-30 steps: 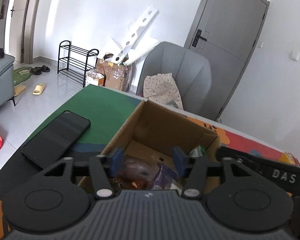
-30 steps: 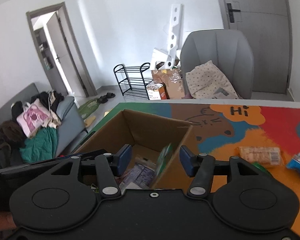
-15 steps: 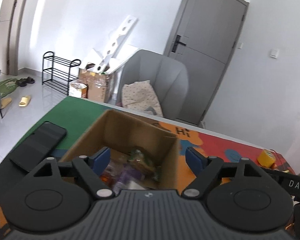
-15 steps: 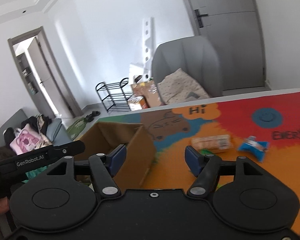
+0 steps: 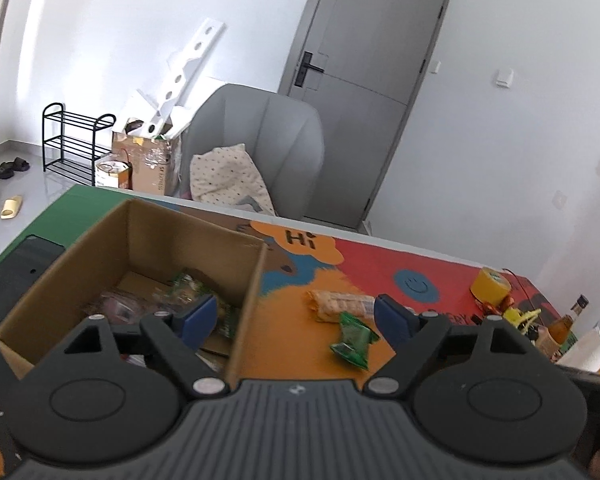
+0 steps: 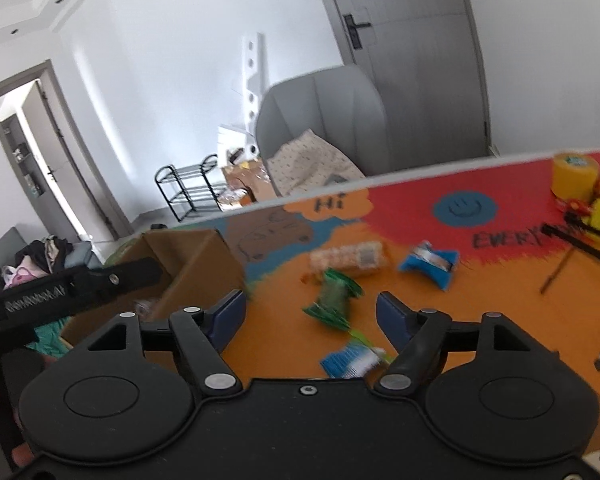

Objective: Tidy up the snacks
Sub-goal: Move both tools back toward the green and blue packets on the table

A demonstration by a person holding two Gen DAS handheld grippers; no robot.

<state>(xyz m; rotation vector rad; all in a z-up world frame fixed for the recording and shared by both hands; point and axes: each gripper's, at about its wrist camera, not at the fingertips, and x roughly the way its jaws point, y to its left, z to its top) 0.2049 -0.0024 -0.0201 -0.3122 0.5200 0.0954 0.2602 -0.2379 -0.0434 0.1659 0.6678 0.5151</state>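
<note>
An open cardboard box (image 5: 244, 304) stands at the left of the colourful table mat and holds several snack packets (image 5: 188, 288). On the mat to its right lie a green packet (image 5: 352, 338), a clear cracker pack (image 5: 340, 302) and, in the right wrist view, a blue packet (image 6: 430, 262) and a blue-white packet (image 6: 350, 362). My left gripper (image 5: 296, 316) is open and empty, straddling the box's right wall. My right gripper (image 6: 310, 312) is open and empty above the green packet (image 6: 332, 300). The box also shows in the right wrist view (image 6: 188, 256).
A yellow tape roll (image 5: 492, 284), bottles (image 5: 564, 324) and a paper roll (image 5: 588, 350) crowd the table's right end. A black phone (image 5: 16, 268) lies left of the box. A grey chair (image 5: 260, 144) stands behind the table.
Both grippers have swung right, away from over the box toward the loose snacks on the mat. The left jaws have opened wider.
</note>
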